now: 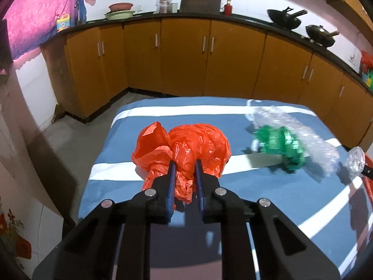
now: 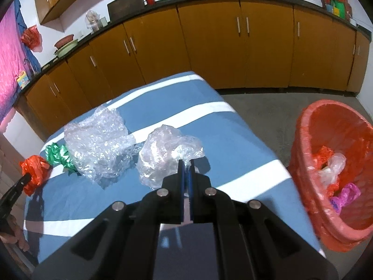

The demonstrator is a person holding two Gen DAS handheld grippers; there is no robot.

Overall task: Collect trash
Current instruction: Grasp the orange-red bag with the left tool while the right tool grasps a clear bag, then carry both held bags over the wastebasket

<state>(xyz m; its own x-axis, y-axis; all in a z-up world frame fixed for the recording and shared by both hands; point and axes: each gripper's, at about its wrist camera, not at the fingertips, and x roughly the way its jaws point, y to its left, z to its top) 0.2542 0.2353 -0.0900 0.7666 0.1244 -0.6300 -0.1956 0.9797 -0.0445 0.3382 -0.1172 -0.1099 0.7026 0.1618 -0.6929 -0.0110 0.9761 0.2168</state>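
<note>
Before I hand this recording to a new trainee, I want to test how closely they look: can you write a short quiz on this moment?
1. True or false: the left gripper has its jaws on the red plastic bag.
2. What does the right gripper pinch? A) the green ribbon B) the clear plastic bag C) the bubble wrap
3. Fill in: the red bin stands on the floor, off the ____ side of the blue striped table in the right wrist view.

Key: 1 true; 2 B; 3 right.
</note>
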